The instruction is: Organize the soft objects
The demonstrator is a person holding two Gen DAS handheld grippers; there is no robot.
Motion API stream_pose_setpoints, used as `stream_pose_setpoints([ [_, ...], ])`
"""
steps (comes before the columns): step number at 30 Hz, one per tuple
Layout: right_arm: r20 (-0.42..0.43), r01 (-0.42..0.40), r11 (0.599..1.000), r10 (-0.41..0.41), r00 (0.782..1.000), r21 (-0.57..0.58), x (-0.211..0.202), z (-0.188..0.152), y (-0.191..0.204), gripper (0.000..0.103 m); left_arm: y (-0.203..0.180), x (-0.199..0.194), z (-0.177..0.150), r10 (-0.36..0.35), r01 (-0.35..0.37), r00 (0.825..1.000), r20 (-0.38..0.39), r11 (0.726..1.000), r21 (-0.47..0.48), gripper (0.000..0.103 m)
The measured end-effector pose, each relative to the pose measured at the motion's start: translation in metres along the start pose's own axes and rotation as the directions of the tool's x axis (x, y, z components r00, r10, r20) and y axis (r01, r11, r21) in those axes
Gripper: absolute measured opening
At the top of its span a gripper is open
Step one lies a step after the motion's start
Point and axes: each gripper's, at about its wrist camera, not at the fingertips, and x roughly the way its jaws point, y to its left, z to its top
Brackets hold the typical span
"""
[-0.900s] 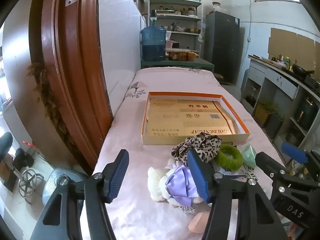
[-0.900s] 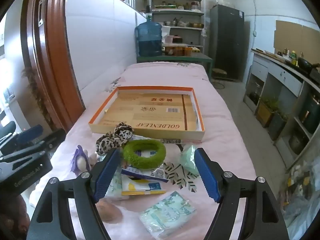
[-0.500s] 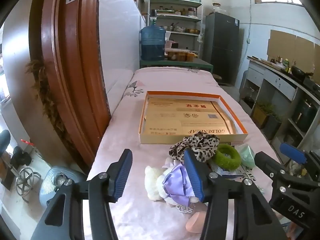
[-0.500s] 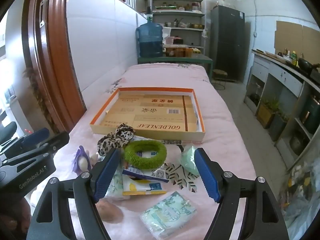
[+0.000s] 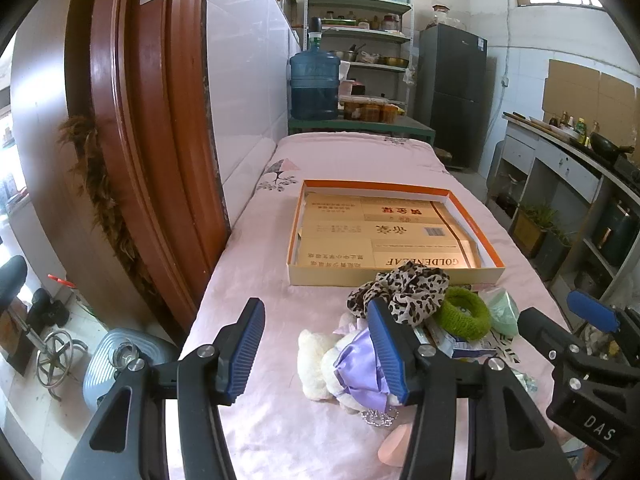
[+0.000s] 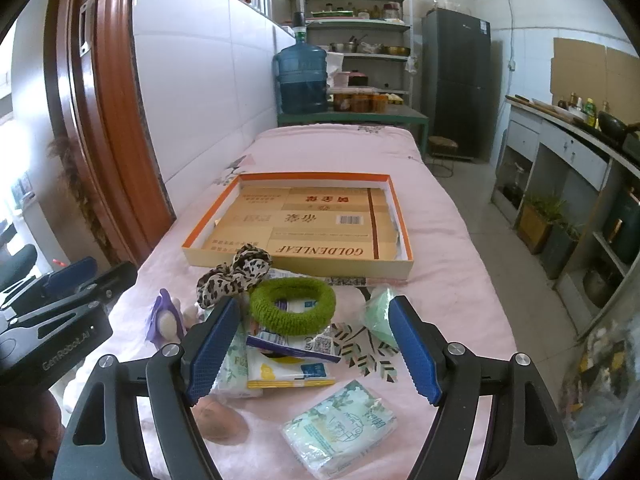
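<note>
Left gripper (image 5: 316,350) has narrowed its jaws since a moment ago, empty, and slid toward three o'clock at the plush toy (image 5: 344,368). Right gripper (image 6: 312,346) holds wide open, unmoved, green scrunchie (image 6: 293,305) at twelve o'clock.

Left wrist camera sat low over the near left part of the pink-covered table (image 5: 248,432), looking forward and downward along its fingers toward the shallow cardboard box (image 5: 394,276). Right wrist camera did likewise from further right (each caught the other gripper at its frame edge). Both shared the box (image 6: 296,264), green scrunchie (image 6: 293,307) and far shelves (image 6: 356,26).
</note>
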Motion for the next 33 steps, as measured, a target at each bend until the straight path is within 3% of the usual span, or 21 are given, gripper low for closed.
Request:
stream_pose_setpoints([
  [33,0.001,-0.032,0.999,0.032,0.999,-0.018,0.0030,0.0013,0.0053,0.078,-0.0009,0.0003,-0.0026,0.001,-0.001,1.000,0.001,1.000,0.001,0.054],
])
